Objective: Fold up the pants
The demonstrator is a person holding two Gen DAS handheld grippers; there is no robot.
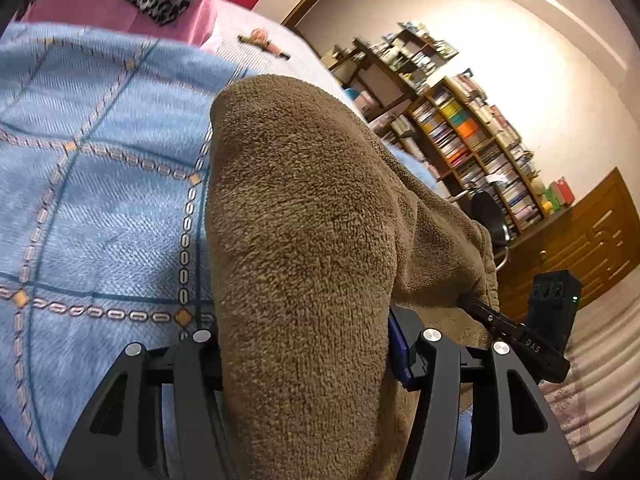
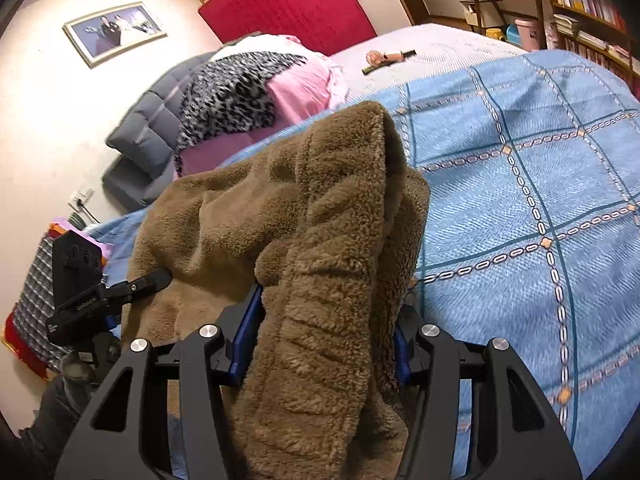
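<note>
The pants are brown fleece (image 1: pixel 304 240), lifted off a blue checked blanket (image 1: pixel 100 208) on the bed. My left gripper (image 1: pixel 308 360) is shut on a thick fold of the pants, which drapes over and hides its fingertips. My right gripper (image 2: pixel 324 352) is shut on another bunched part of the pants (image 2: pixel 332 248), with the elastic waistband hanging over the jaws. Each gripper shows in the other's view, the right one (image 1: pixel 532 340) low at the right and the left one (image 2: pixel 100 292) low at the left, both at the fabric's edge.
The blue blanket (image 2: pixel 520 184) covers the bed. Pink and leopard-print bedding (image 2: pixel 248 88) and a grey quilt (image 2: pixel 148 136) lie at the head. A small brush-like object (image 2: pixel 384 58) lies on the pale sheet. Bookshelves (image 1: pixel 472 144) and a wooden cabinet (image 1: pixel 580 240) stand beside the bed.
</note>
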